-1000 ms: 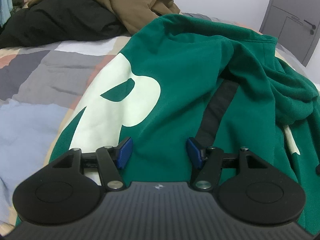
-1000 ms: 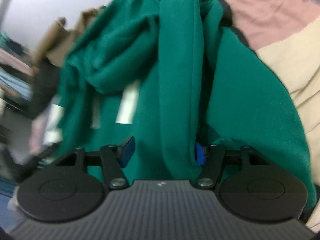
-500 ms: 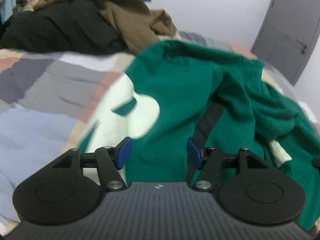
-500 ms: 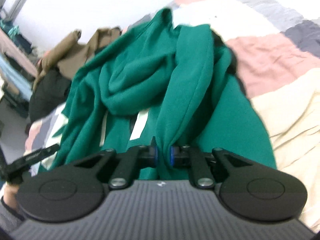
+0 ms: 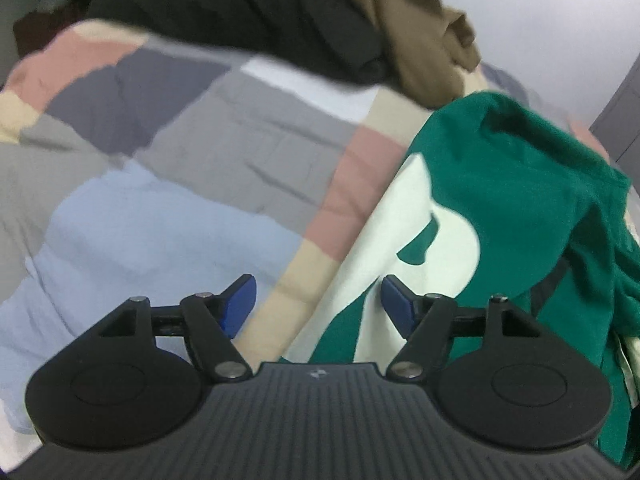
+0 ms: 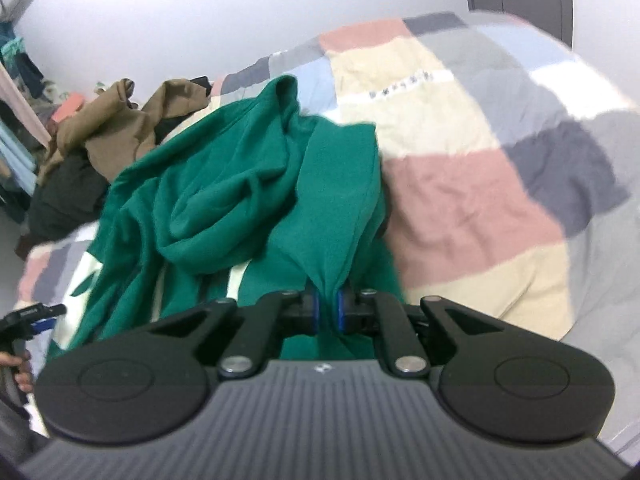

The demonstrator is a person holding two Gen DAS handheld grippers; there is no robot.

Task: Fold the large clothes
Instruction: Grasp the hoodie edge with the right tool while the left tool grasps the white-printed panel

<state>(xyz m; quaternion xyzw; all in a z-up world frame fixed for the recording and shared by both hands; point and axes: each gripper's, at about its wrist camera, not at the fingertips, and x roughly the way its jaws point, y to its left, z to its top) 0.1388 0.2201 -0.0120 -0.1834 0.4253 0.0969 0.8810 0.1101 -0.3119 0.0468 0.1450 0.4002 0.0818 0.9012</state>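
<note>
The right gripper [image 6: 327,312] pinches a fold of the green hoodie [image 6: 240,184] heaped on the patchwork quilt [image 6: 480,200], while the left gripper [image 5: 318,300] hangs at the hoodie's edge, jaws opening, empty

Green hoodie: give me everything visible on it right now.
The green hoodie looks like soft fleece with a large cream print and a dark strip down it. It lies crumpled and unfolded on the patchwork quilt, near a brown and black clothes pile. The right gripper is shut on a bunched fold, pulled up taut. The left gripper is opening over its printed edge, pads not pressing the fabric.
</note>
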